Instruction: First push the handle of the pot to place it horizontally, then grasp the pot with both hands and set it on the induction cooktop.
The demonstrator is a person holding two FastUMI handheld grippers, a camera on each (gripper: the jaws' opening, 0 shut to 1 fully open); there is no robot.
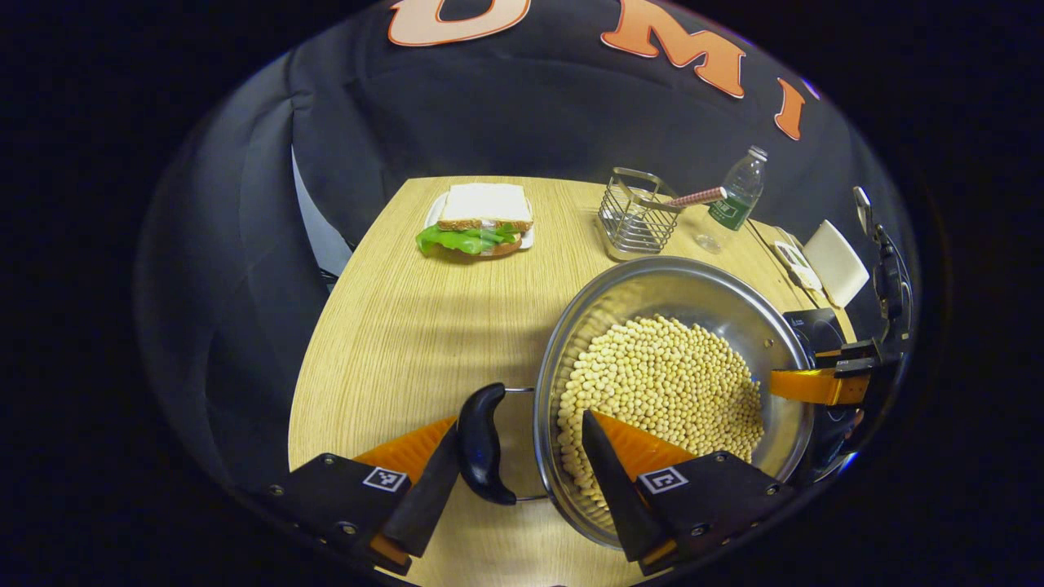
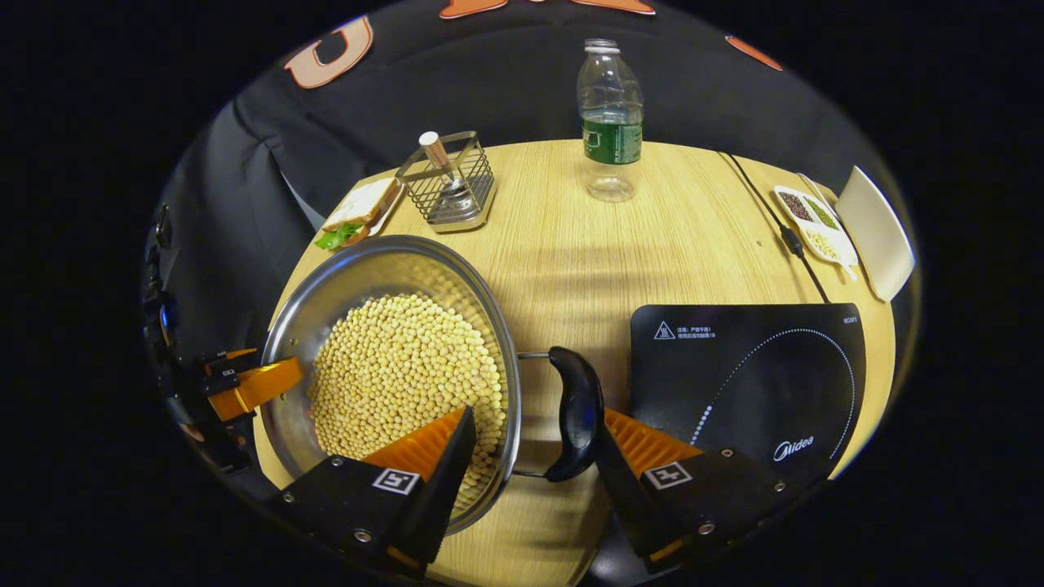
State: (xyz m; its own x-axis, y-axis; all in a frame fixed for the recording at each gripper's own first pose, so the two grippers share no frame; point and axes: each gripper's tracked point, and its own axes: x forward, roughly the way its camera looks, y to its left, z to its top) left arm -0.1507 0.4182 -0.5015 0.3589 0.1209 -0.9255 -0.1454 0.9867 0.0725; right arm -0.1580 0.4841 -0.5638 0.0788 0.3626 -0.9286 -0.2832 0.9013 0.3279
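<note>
Here the pot (image 1: 677, 383), a steel one filled with pale beans (image 1: 665, 391), sits on the wooden table (image 1: 408, 326) with a black handle on each side. In the left gripper view the left gripper (image 1: 522, 452) is spread wide — one finger outside the near handle (image 1: 483, 444), the other inside the pot over the beans, so handle and rim lie between them; the outer finger looks to touch the handle, the inner one's contact cannot be told. Across the pot, the right gripper (image 1: 820, 383) shows at the far rim.

In the right gripper view the right gripper (image 2: 530, 448) is likewise spread — one finger inside the pot (image 2: 391, 350) above the beans (image 2: 400, 375), the other outside the handle (image 2: 577, 412) and seemingly against it. The cooktop (image 2: 750, 391) lies flat on the table (image 2: 571, 244) just beside that handle, apart from the pot. The left gripper (image 2: 253, 383) shows at the pot's far side.

Farther back stand a wire basket (image 2: 449, 187) holding a utensil, a bottle (image 2: 610, 118), a sandwich (image 2: 359, 214) on a plate, and a small dish (image 2: 811, 222) of grains near a cable (image 2: 775, 220). In the left gripper view the sandwich (image 1: 481, 220), basket (image 1: 636, 216) and bottle (image 1: 738, 196) lie beyond the pot.
</note>
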